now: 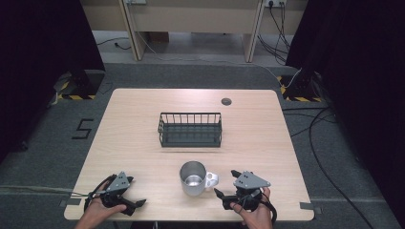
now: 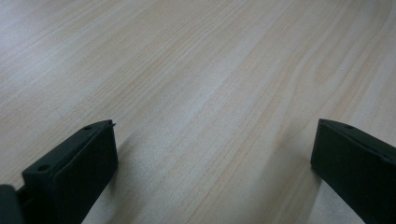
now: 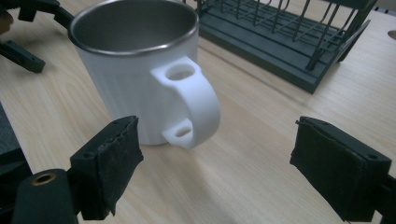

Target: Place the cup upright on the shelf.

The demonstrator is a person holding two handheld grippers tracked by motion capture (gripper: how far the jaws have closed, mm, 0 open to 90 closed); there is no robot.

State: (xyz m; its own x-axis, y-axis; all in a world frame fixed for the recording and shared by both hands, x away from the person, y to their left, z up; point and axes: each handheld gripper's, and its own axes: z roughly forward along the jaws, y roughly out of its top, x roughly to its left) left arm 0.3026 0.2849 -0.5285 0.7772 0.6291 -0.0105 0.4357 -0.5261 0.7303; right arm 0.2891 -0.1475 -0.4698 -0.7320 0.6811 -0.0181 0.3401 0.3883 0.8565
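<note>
A white mug (image 1: 192, 180) with a steel inside stands upright near the table's front edge, its handle (image 1: 212, 180) turned to the right. My right gripper (image 1: 225, 183) is open just right of that handle, apart from it. In the right gripper view the handle (image 3: 198, 100) sits ahead of and between the two jaws of the right gripper (image 3: 217, 129), with nothing held. My left gripper (image 1: 136, 192) lies at the front left, open, over bare wood. The left gripper view shows the left gripper (image 2: 215, 135) with its jaws wide apart and nothing between them.
A dark wire basket (image 1: 190, 129) stands at the table's middle, behind the mug, and appears as the basket (image 3: 280, 42) at the upper right of the right gripper view. A round cable hole (image 1: 226, 101) lies near the far edge. Cables run over the floor to the right.
</note>
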